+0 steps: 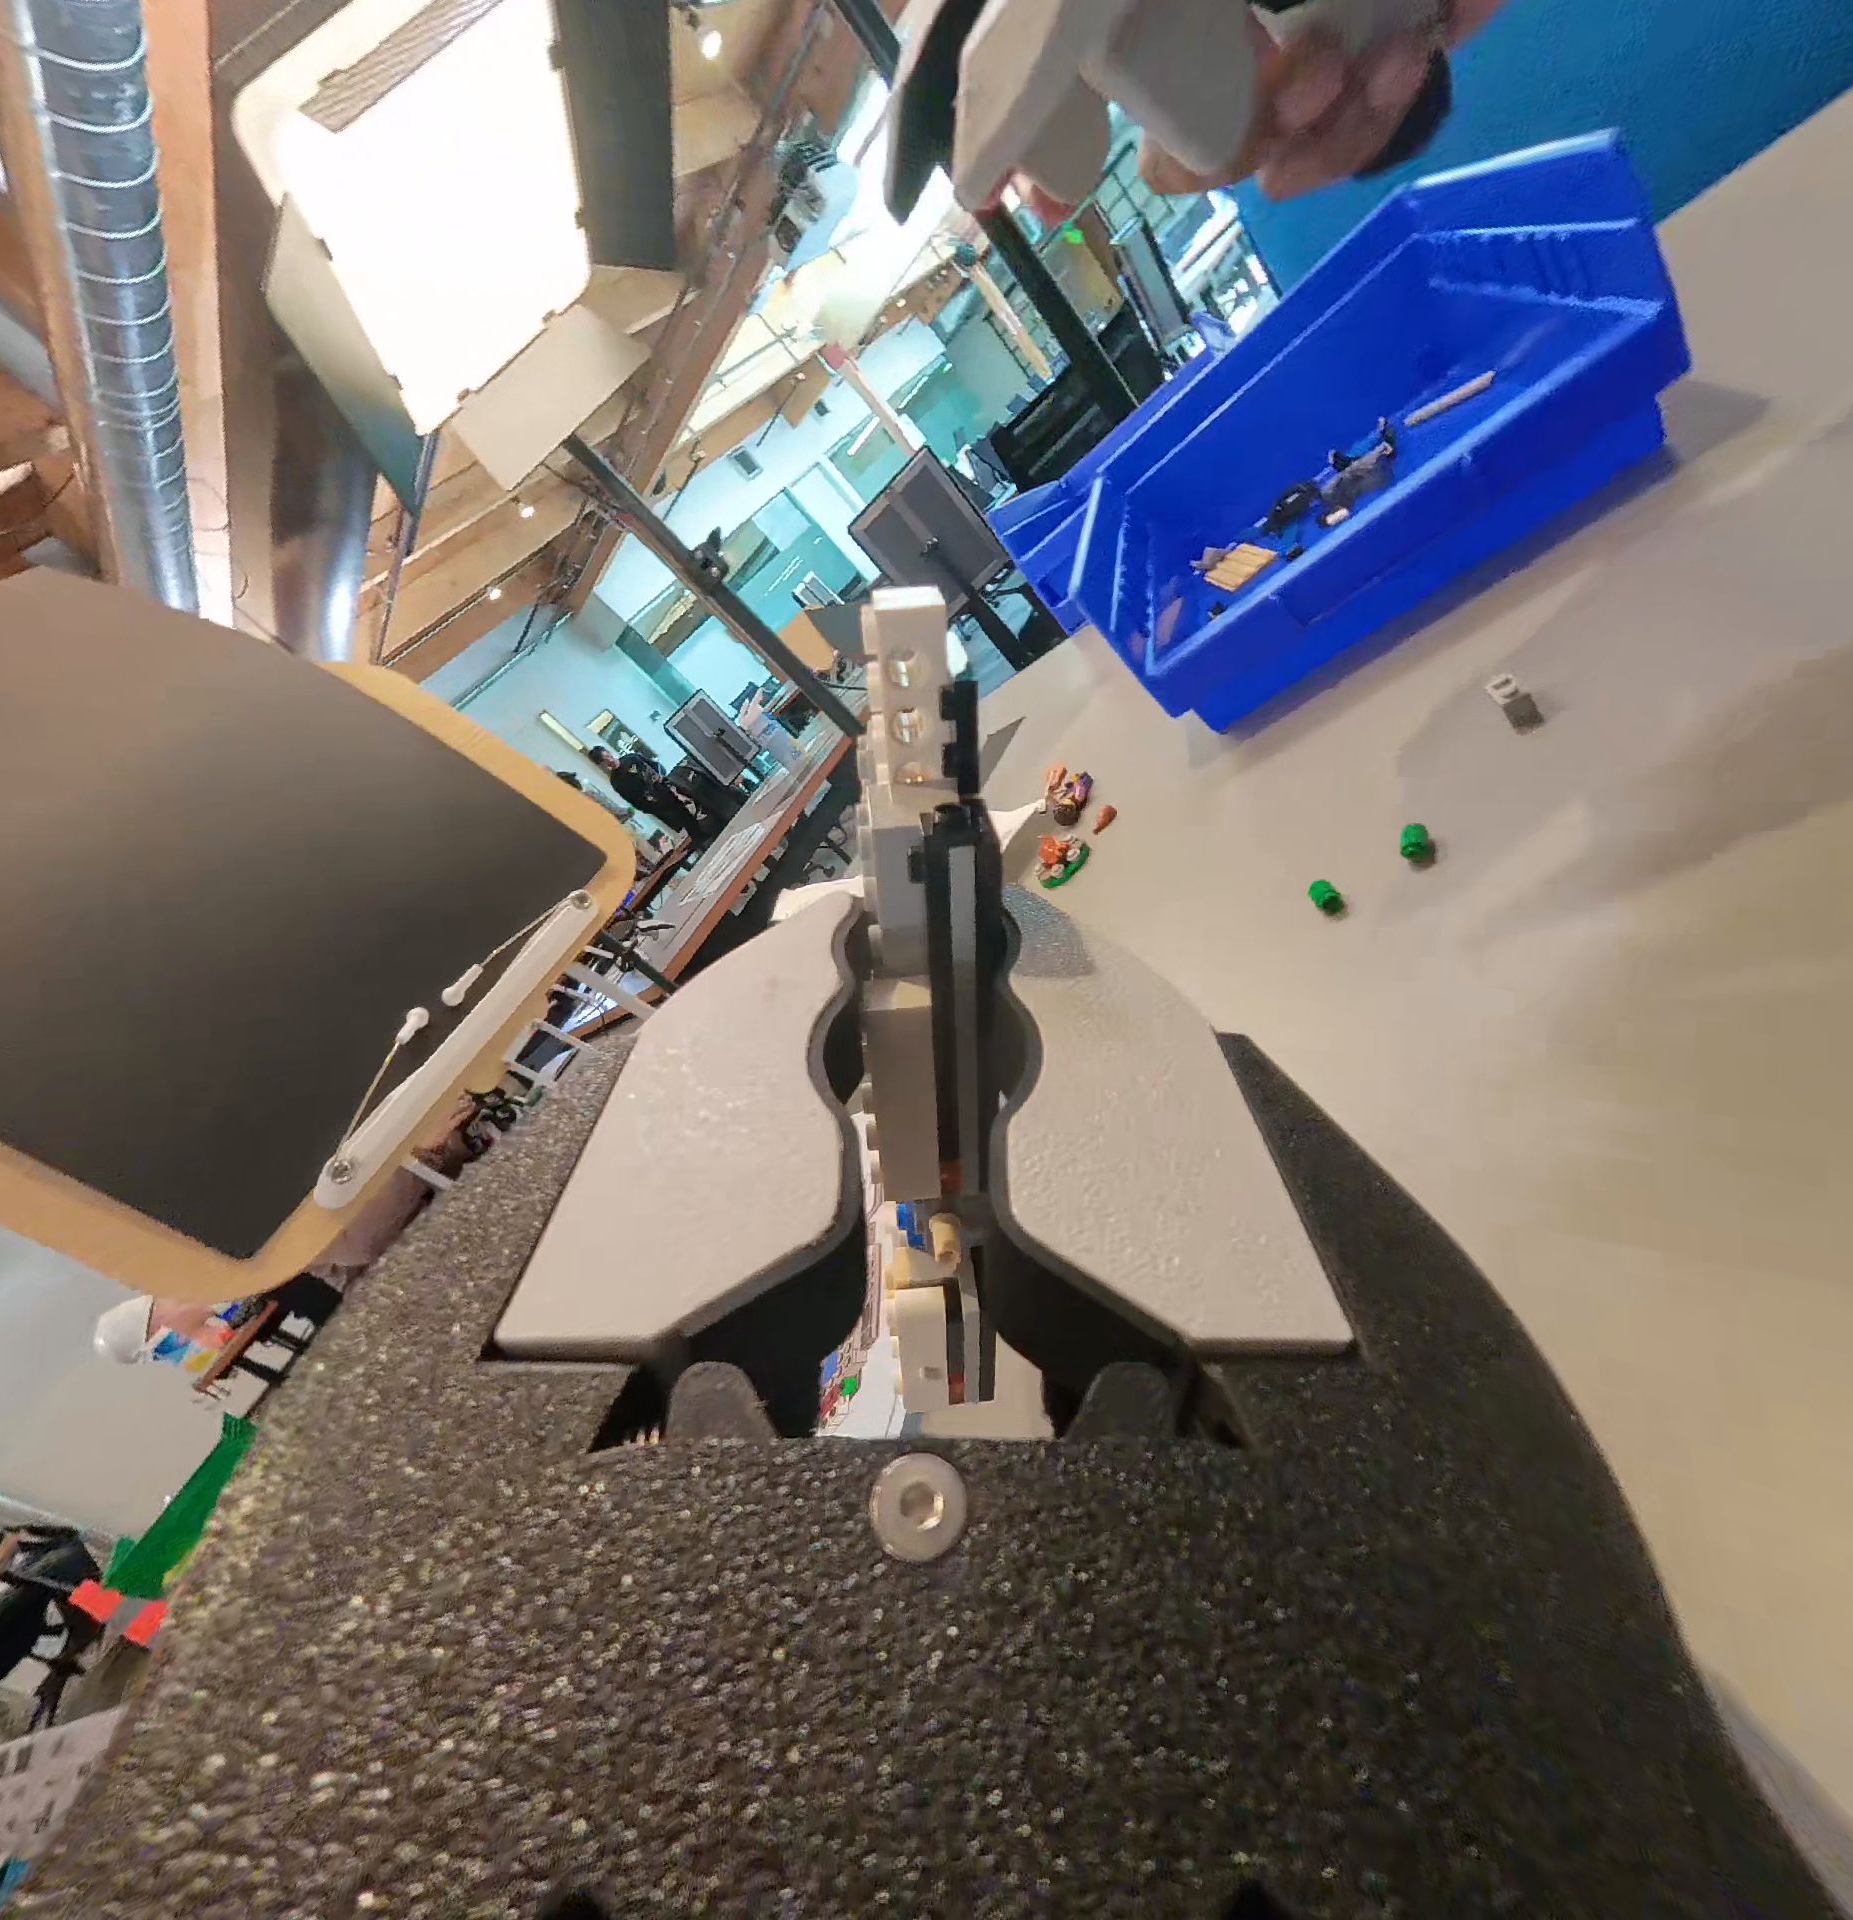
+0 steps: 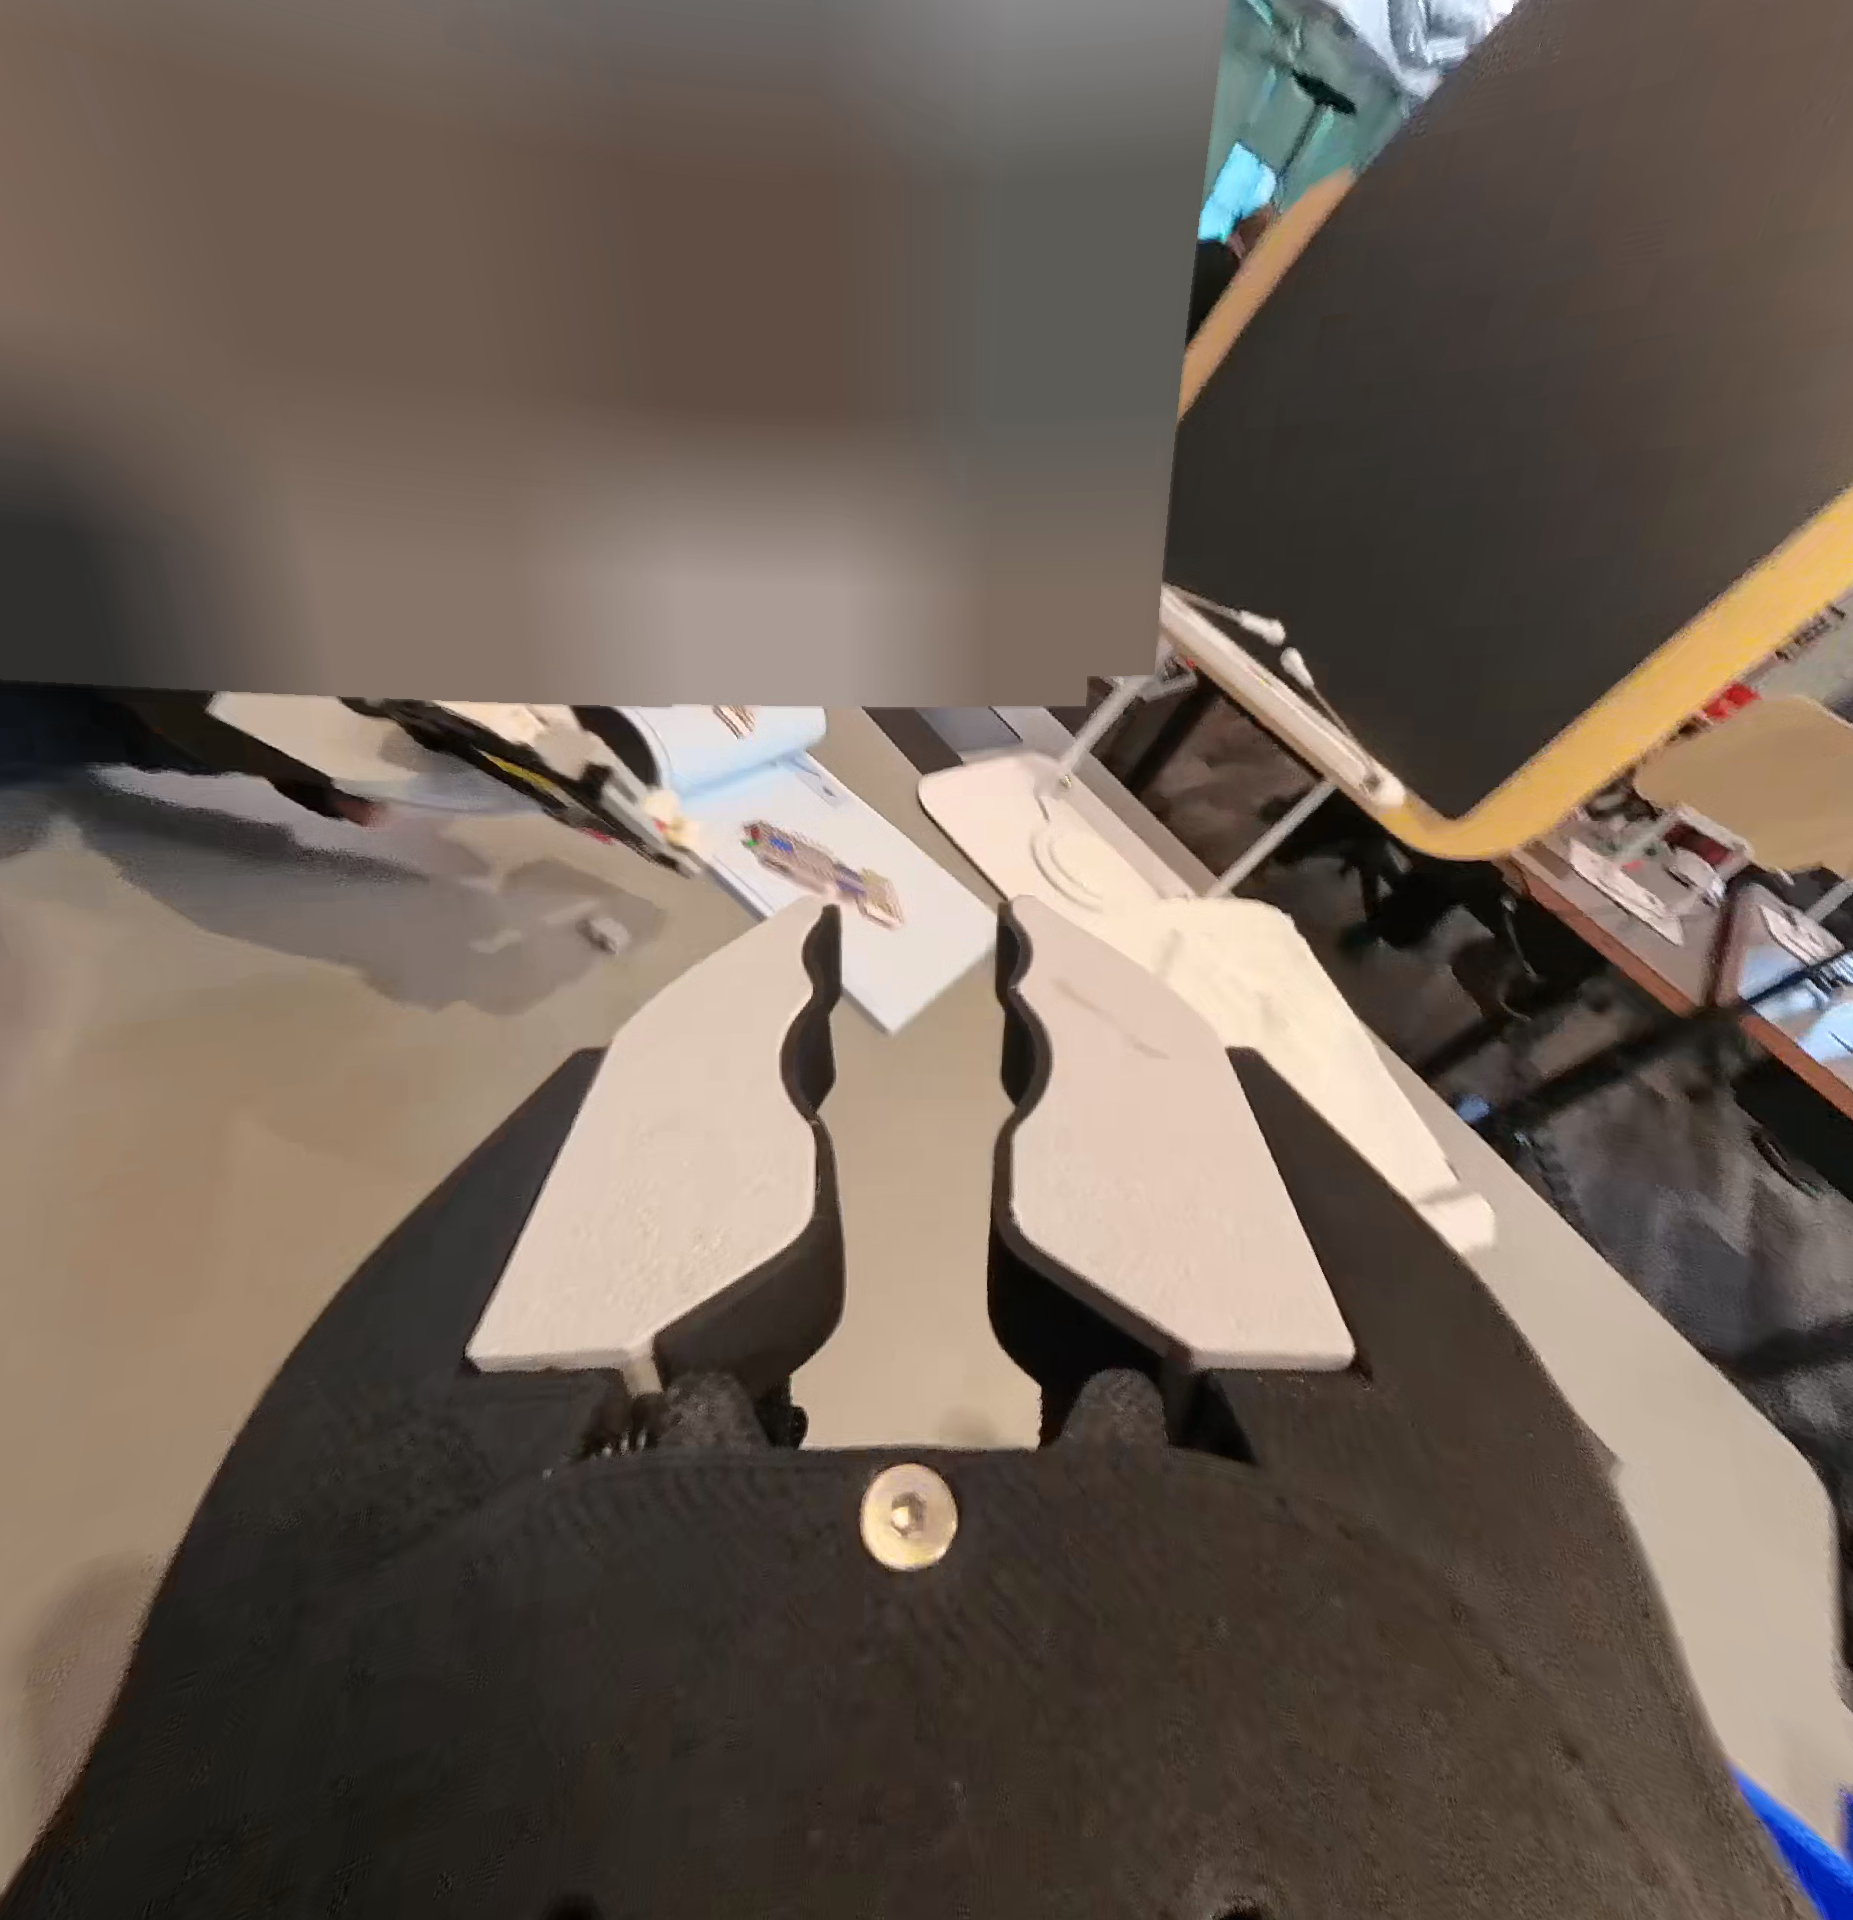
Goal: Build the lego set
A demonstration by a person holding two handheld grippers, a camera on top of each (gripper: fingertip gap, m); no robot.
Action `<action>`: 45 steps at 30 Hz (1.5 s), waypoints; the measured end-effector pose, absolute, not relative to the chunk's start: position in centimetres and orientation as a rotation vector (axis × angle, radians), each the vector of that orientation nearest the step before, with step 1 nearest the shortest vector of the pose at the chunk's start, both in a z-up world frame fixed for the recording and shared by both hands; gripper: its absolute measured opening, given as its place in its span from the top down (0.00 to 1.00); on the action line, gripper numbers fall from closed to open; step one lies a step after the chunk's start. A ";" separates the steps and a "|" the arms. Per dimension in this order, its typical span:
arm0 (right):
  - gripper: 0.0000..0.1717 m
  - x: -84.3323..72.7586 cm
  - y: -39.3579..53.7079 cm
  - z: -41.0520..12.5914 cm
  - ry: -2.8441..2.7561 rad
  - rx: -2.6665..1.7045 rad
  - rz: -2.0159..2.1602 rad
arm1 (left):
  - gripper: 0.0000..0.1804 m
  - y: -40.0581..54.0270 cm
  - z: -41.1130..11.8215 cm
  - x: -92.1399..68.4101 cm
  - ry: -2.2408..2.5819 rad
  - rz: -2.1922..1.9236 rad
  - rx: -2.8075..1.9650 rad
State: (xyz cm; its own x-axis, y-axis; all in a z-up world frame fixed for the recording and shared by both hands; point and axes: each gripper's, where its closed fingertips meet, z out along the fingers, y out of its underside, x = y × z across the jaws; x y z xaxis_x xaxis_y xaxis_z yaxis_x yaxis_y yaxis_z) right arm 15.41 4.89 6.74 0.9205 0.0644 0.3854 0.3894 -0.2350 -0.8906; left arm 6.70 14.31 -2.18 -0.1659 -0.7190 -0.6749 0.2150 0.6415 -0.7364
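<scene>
My left gripper has its jaws clamped on a slim assembly of white, grey and black toy bricks, both pads pressed against its sides. The assembly projects forward past the fingertips and is held clear above the grey counter.

Beyond it on the counter lie two small green round studs, a few small orange and brown toy pieces, a small grey brick and a blue plastic bin holding loose parts.

My right gripper has its jaws apart with nothing between them. It hangs above the counter, nearest to a pale blue printed booklet lying open, with a white lamp base just beside that.
</scene>
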 end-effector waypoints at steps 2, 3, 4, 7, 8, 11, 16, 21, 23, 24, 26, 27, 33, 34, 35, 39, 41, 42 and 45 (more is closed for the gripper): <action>0.87 16.2 3.7 5.4 -0.331 -1.895 -0.333 | 0.89 13.9 -2.4 6.5 1.545 -0.849 -0.407; 0.87 16.4 3.0 3.8 -0.332 -1.980 -0.324 | 0.89 13.7 -2.6 6.4 1.555 -0.837 -0.395; 0.86 16.4 2.4 1.7 -0.335 -2.073 -0.312 | 0.89 13.6 -2.8 6.2 1.564 -0.824 -0.384; 0.84 15.9 0.6 -5.0 -0.373 -2.293 -0.281 | 0.89 13.4 -3.5 5.8 1.589 -0.772 -0.350; 0.84 15.4 0.5 -6.5 -0.401 -2.311 -0.263 | 0.89 13.3 -3.8 5.7 1.603 -0.747 -0.328; 0.82 13.5 2.0 -8.3 -0.518 -2.235 -0.252 | 0.89 12.6 -4.8 5.7 1.655 -0.666 -0.247; 0.80 10.0 6.9 -6.8 -0.777 -1.981 -0.343 | 0.89 11.5 -6.3 5.6 1.720 -0.591 -0.153; 0.79 7.5 9.5 -6.1 -1.019 -1.771 -0.379 | 0.89 11.2 -6.1 5.4 1.721 -0.622 -0.141; 0.79 6.6 9.8 -5.7 -1.068 -1.682 -0.356 | 0.89 11.2 -6.0 5.4 1.719 -0.641 -0.142; 0.79 6.2 9.9 -5.7 -1.083 -1.648 -0.343 | 0.89 11.1 -6.0 5.4 1.718 -0.649 -0.143; 0.79 5.8 10.4 -5.5 -1.086 -1.589 -0.347 | 0.89 11.0 -6.1 5.4 1.722 -0.670 -0.141; 0.80 5.7 10.6 -5.4 -1.080 -1.567 -0.360 | 0.89 10.9 -6.1 5.4 1.727 -0.687 -0.140; 0.82 4.4 10.7 -5.8 -1.132 -1.490 -0.336 | 0.89 9.8 -6.2 5.2 1.745 -0.755 -0.107; 0.83 4.4 10.8 -6.0 -1.139 -1.492 -0.346 | 0.89 9.7 -6.2 5.2 1.747 -0.759 -0.103; 0.87 4.5 10.9 -6.2 -1.142 -1.491 -0.357 | 0.89 9.7 -6.2 5.2 1.746 -0.762 -0.104; 0.88 4.8 11.2 -6.2 -1.103 -1.514 -0.352 | 0.88 10.2 -5.9 5.4 1.722 -0.787 -0.163; 0.88 4.9 11.2 -5.8 -1.074 -1.505 -0.336 | 0.87 10.4 -5.4 5.3 1.695 -0.814 -0.196; 0.88 4.8 11.2 -5.7 -1.069 -1.502 -0.329 | 0.86 10.5 -5.2 5.3 1.692 -0.827 -0.207; 0.88 5.2 11.3 -5.9 -1.056 -1.509 -0.345 | 0.86 10.2 -4.7 5.0 1.669 -0.864 -0.222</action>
State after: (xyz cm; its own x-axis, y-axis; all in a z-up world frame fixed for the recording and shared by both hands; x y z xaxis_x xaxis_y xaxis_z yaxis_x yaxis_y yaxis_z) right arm 5.18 11.34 -5.90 0.5438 0.4137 0.7302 0.7649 0.1137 -0.6341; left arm 4.97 10.17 -4.71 -0.2979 -0.5695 -0.7661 0.2971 0.7074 -0.6413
